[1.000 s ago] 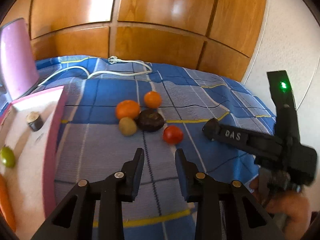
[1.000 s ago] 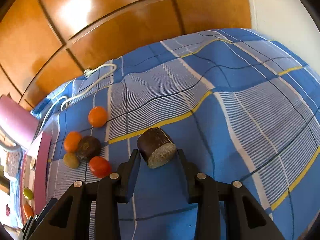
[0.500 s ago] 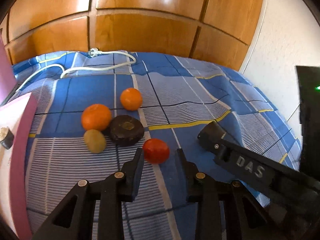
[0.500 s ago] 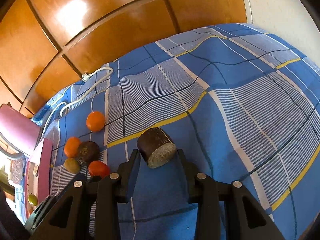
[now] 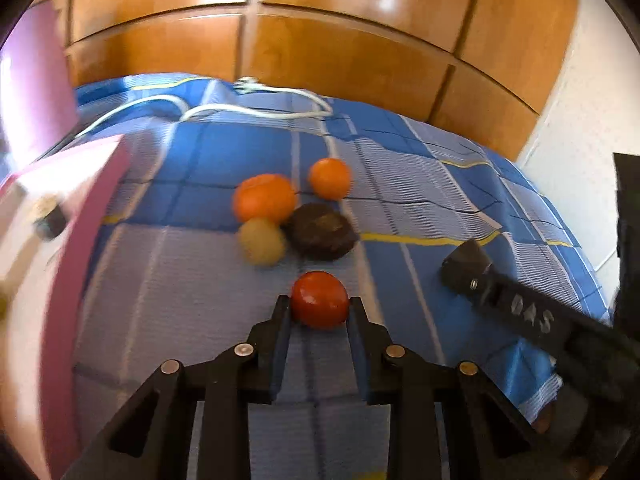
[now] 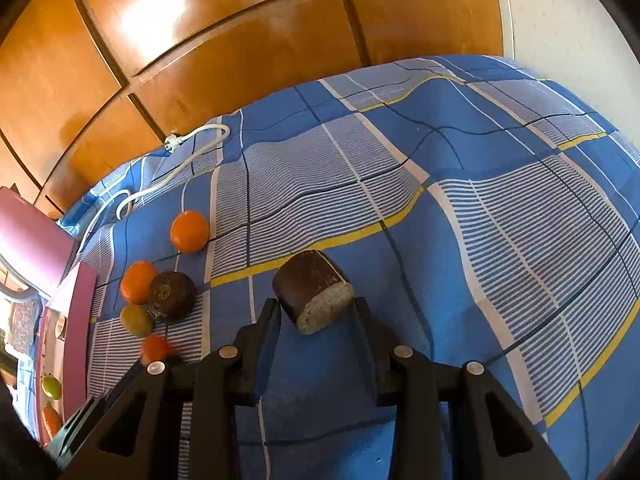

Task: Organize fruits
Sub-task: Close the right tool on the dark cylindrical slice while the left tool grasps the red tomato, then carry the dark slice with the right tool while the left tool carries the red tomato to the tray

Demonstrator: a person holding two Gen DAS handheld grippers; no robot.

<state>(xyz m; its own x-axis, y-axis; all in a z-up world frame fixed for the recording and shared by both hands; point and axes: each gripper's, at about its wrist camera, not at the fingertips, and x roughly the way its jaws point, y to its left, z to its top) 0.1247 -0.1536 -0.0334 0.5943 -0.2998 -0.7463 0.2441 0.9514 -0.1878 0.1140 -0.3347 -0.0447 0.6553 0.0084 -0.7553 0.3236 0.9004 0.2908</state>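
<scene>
Left gripper [image 5: 319, 308] low over the blue checked bedspread [image 5: 420, 184], fingers bracketing the red tomato [image 5: 319, 299] at the tips; both fingertips look to be touching its sides, so closed on it, though the frame is motion-blurred. Beyond the tomato sits a cluster: a dark brown flat round fruit [image 5: 322, 232], a yellow-green kiwi-like fruit [image 5: 261, 241] touching it on the left, a large orange [image 5: 264, 198] behind those, and a smaller orange [image 5: 330, 178] just to the right of that. Pink tray [image 5: 80, 248] along the left edge of the view holds a small dark cylinder piece [image 5: 50, 220]. White power cable [image 5: 248, 110] lies at the far end of the bedspread by the wooden panelling [image 5: 320, 40]. Right gripper [image 6: 316, 312] is parted around a brown cut cylinder with a pale grainy end face [image 6: 314, 290]; gaps show either side, no contact. Its black body, marked "DAS", shows at the right of the left view.
</scene>
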